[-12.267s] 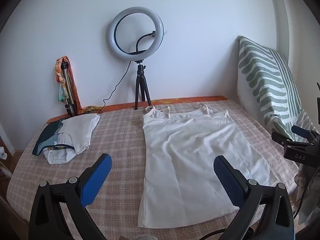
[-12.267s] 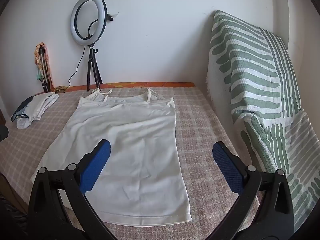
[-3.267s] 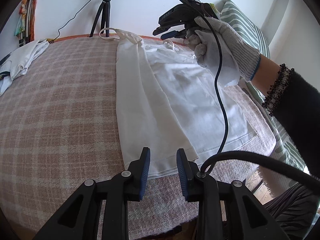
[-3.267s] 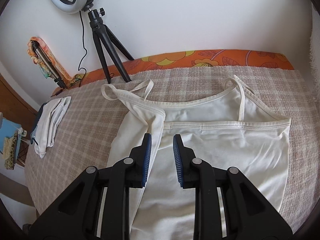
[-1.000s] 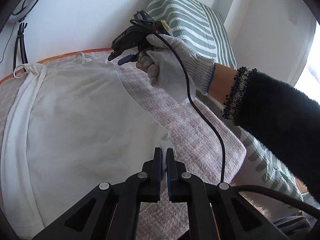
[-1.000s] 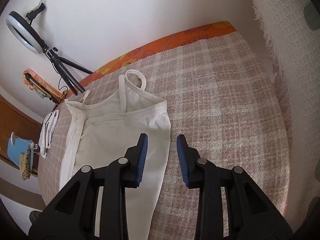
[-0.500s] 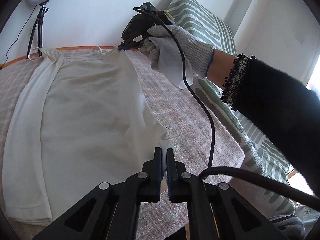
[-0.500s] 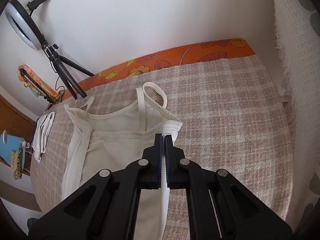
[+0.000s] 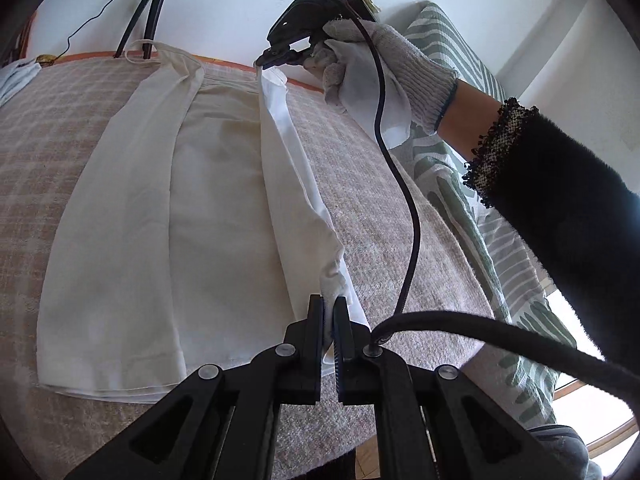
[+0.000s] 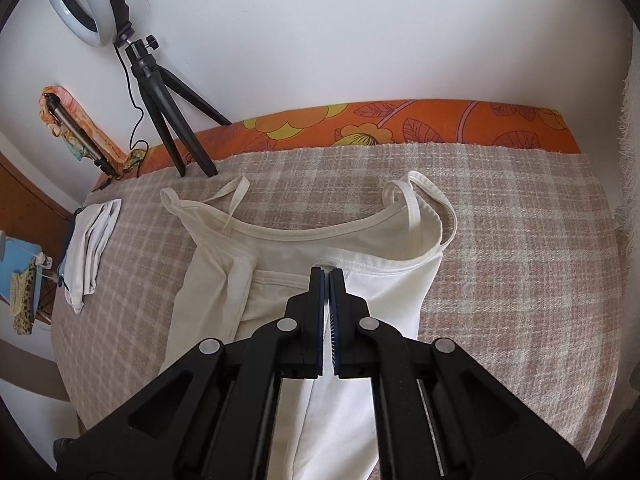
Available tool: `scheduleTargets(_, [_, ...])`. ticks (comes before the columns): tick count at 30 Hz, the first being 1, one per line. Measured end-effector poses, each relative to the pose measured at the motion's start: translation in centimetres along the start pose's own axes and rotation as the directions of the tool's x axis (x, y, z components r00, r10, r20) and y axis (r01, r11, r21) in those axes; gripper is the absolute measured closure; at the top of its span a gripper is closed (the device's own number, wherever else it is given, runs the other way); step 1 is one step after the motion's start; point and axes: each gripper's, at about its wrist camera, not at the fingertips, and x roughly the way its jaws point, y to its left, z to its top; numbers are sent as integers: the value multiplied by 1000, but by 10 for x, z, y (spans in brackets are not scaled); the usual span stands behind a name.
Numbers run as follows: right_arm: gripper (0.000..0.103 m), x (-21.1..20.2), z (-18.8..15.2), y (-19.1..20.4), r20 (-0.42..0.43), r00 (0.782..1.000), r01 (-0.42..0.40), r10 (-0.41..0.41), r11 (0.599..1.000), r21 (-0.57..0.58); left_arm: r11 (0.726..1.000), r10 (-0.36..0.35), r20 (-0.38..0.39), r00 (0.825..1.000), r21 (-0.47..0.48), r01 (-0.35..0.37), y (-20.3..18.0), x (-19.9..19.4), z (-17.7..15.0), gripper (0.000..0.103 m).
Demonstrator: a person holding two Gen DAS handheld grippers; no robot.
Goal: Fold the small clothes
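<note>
A white top (image 9: 216,216) lies on a bed under a beige checked blanket (image 10: 520,248), its far side already folded inward. The left claw (image 9: 330,320) is clamped on the top's hem corner; the right claw (image 10: 325,280), held by a gloved hand (image 9: 372,76), pinches the upper edge near the strap, lifting that side off the blanket. An orange floral sheet (image 10: 400,124) meets the white wall. A ring light (image 10: 88,4) on a tripod stands there, folded clothes (image 10: 90,248) beyond, a green striped cushion (image 9: 512,240) alongside.

The black left gripper (image 9: 330,312) is clamped on the white strappy cotton top's (image 9: 216,208) hem corner. The gloved right hand's (image 9: 368,76) black gripper (image 10: 329,278) pinches its upper edge.
</note>
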Motion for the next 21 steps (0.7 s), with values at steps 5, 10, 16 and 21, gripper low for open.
scheduleTargets(5, [98,20,-2,11,-44,999,-26,27,1000,5,1000,18,-15,1000,11,-18,6,-4,-2,92])
scheduleTargets(10, [95,-5,-7,9,-14,996,-82,83,996,43,996,56,18,998,75,-57,5,-25,-4,81])
scheduleTargets(16, [95,-81,-34,0,72,991,-121,114,988,92,986,105,49,993,127,-111,17,-57,-5,79])
scheduleTargets(21, [94,-135,-102,4,102,993,-70,61,993,90,973,158,54,986,160,-165,31,-80,-1,76])
